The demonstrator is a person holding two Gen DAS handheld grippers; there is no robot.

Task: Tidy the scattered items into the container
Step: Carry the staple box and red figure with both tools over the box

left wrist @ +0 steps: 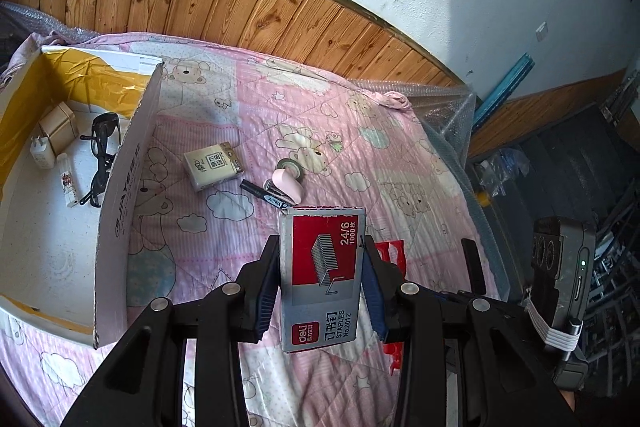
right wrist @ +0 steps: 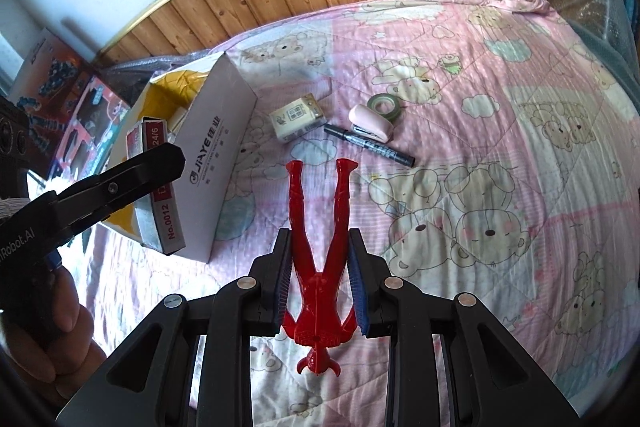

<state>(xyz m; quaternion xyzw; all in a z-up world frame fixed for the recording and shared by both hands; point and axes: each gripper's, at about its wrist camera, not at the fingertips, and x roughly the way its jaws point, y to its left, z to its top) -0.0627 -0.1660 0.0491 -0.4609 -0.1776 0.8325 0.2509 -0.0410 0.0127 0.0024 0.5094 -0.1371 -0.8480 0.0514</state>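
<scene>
- While both grippers are loaded, nearest in the left wrist view is the left gripper (left wrist: 322, 267), pads pressed on the long sides of the staple box (left wrist: 323, 277), held up off the quilt (left wrist: 320, 115), just right of the container's near wall.
- Box prob. light-ish but dense for its size, stiff card w/ smooth faces; side grip across the narrow width looks right, corners could crush if squeezed hard.
- Print on it: "deli", "STAPLES No.0012", "24/6", "1000".
- Right gripper (right wrist: 320, 279) is clamped on the red figure (right wrist: 320, 267) at hip/thigh level, legs pointing fwd, head toward the camera; hard, slick plastic, very light, thin legs may snap or pivot, so torso is the safer hold.
- Next out, the container (right wrist: 208, 163), a white carton, side reads "JiAYE"; inside are black glasses (left wrist: 100, 159), a white charger (left wrist: 42, 155), a small beige box (left wrist: 60, 127).
- Farther on the quilt, still loose: tissue pack (right wrist: 298, 117), marker (right wrist: 370, 145), pink stapler (right wrist: 370, 123), green tape roll (right wrist: 384, 105).
- Other gripper's arm reads "Robot.AI".
</scene>
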